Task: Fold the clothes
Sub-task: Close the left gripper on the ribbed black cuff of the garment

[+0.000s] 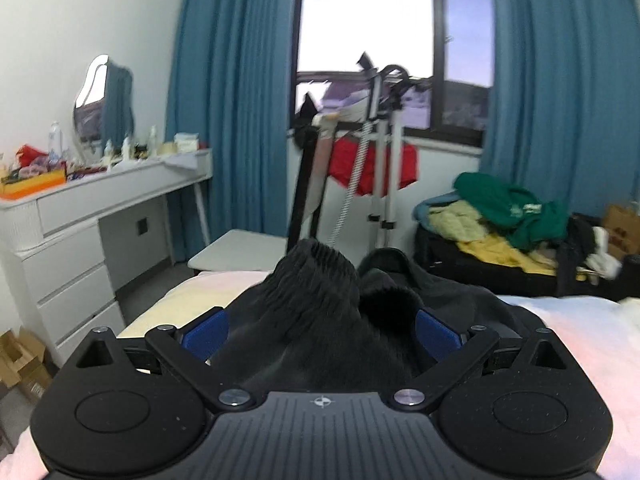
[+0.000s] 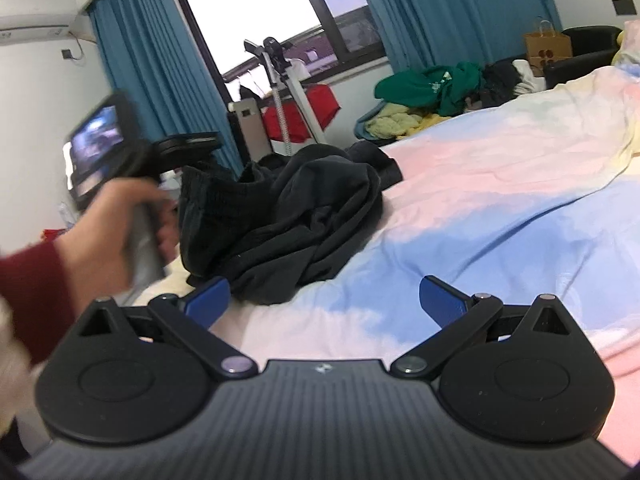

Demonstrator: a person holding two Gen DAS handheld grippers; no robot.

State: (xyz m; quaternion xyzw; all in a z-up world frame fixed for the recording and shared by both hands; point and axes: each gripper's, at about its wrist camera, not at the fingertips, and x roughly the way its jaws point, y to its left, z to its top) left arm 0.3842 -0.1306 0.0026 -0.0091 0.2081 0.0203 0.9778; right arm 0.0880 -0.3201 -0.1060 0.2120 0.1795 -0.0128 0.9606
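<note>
A crumpled black garment (image 2: 304,208) lies in a heap on the pastel bed sheet (image 2: 500,200) near the bed's edge. In the left wrist view the black garment (image 1: 316,304) fills the space between my left gripper's (image 1: 320,332) blue pads, and its ribbed cuff (image 1: 320,264) stands up in front. The pads are wide apart and open around the cloth. From the right wrist view, a hand (image 2: 116,220) with a red sleeve holds that left gripper (image 2: 180,148) against the heap's left side. My right gripper (image 2: 324,300) is open over bare sheet, its left pad just short of the garment's near edge.
A white dresser (image 1: 100,208) with a mirror and clutter stands at left, with a white stool (image 1: 240,248) beside the bed. A drying rack with red cloth (image 1: 372,168) stands before the window. Green and yellow clothes (image 1: 508,220) are piled at right. Open sheet spreads to the right.
</note>
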